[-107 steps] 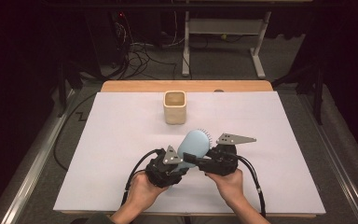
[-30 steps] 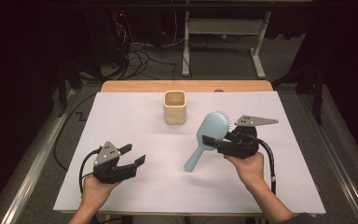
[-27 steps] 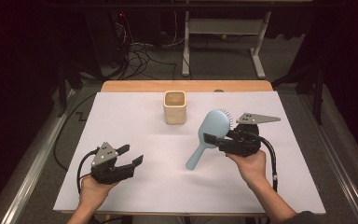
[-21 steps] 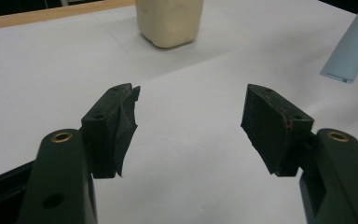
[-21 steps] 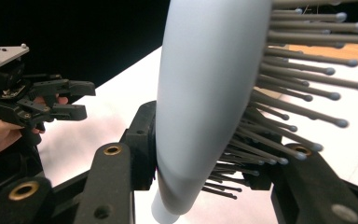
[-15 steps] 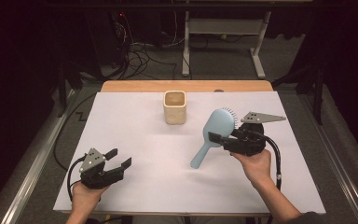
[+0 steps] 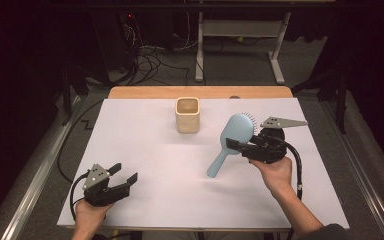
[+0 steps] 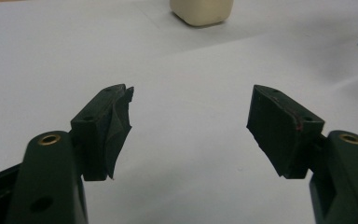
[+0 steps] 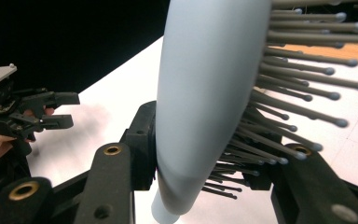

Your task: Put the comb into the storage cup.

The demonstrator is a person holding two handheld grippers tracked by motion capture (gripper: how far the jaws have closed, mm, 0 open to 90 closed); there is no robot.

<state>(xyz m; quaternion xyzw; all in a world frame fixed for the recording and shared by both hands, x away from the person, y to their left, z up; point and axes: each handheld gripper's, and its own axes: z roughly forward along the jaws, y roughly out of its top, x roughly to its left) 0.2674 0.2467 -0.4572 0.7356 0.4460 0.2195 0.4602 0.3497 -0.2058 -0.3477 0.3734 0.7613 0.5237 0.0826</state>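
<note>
With the left hand-held gripper (image 7: pixel 126 174) wide and empty, the right hand-held gripper (image 7: pixel 232 145) clamps the hairbrush (image 7: pixel 230 141) across its bristles, so it may pivot and drop onto the worktop (image 7: pixel 145 130).

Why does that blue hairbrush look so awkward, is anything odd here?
The right gripper clamps the hairbrush by its head, one jaw in the bristles, so its handle hangs askew above the table. The cup stands upright.

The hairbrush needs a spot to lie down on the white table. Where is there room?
Plenty: the white table is bare between the cream cup and the left gripper, and in the middle below the hairbrush. The far left side is bare too. Only around the right gripper is it crowded.
</note>
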